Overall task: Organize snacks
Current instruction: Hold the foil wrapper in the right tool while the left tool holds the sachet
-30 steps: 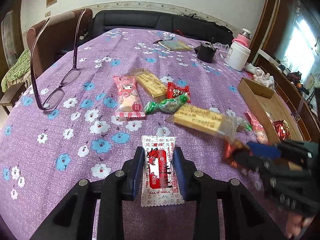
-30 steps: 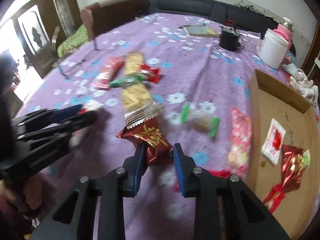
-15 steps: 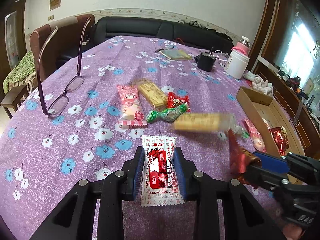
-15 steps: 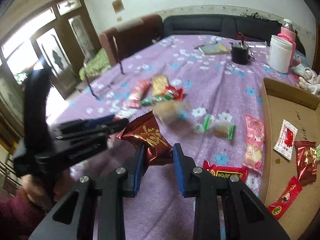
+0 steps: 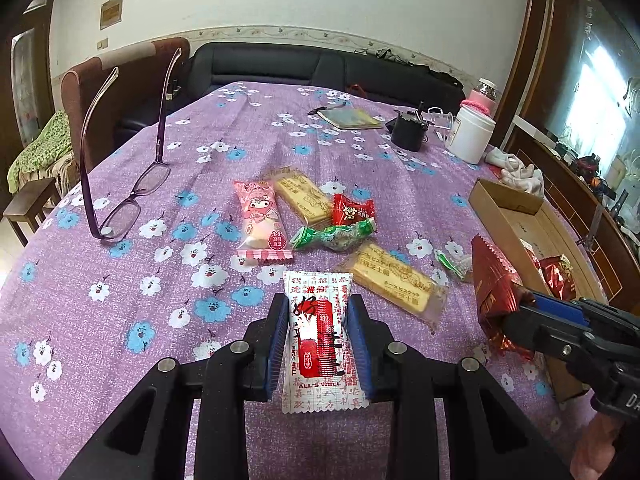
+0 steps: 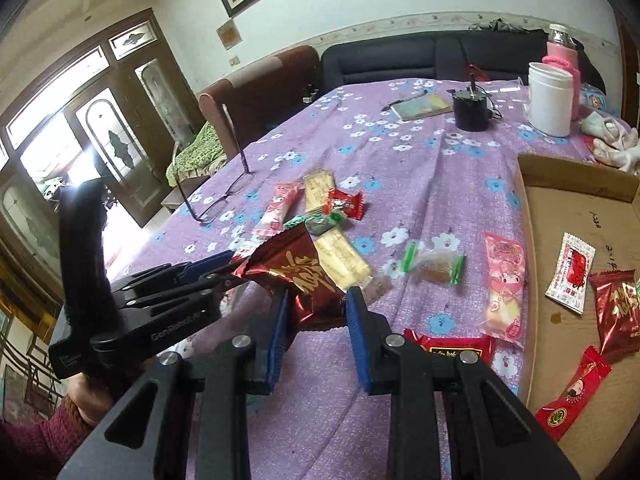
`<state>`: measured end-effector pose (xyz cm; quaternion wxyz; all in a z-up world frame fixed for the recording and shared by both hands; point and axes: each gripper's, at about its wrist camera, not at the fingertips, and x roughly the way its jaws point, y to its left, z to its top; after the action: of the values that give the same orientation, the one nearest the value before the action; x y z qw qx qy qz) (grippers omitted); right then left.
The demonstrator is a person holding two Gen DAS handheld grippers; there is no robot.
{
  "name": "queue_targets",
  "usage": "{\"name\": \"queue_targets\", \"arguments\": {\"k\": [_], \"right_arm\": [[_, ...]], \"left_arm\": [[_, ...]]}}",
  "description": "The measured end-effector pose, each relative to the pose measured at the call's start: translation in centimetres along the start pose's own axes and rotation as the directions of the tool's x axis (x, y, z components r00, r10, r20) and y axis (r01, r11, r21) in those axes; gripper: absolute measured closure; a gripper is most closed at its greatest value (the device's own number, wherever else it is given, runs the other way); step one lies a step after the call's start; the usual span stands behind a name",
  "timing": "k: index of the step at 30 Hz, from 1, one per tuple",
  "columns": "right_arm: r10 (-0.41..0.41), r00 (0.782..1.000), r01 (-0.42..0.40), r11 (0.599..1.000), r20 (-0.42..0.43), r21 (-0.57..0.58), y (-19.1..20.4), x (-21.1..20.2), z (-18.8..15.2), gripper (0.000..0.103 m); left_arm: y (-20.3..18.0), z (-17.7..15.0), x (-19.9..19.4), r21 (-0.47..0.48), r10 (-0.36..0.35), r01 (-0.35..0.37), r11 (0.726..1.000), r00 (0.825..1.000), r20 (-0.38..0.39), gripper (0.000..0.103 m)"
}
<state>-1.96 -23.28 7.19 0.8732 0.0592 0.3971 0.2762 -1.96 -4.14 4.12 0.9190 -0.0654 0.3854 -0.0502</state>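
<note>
purple tablecloth (image 5: 120,300) bare at left, cardboard box (image 6: 576,184) right edge

We hold 2 grippers, 1 in each hand. Our left gripper (image 5: 319,344) points down at a slant, its blue pads clamped on the sides of a white packet (image 5: 320,340). Our right gripper (image 6: 315,314) points down at a similar slant, its pads pinching a dark red packet (image 6: 298,276). A hand (image 6: 86,398) in a maroon sleeve (image 6: 38,446) grips the left gripper's handle.
</note>
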Motion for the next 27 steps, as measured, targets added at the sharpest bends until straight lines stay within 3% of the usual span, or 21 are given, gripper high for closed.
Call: {"name": "queue_targets", "arguments": {"k": [27], "right_arm": [[-0.023, 1.000, 0.023, 0.999, -0.004, 0.049, -1.04, 0.24, 0.03, 0.075]], "left_arm": [[-0.27, 0.05, -0.15, 0.008, 0.001, -0.001, 1.000, 1.000, 0.011, 0.071]]}}
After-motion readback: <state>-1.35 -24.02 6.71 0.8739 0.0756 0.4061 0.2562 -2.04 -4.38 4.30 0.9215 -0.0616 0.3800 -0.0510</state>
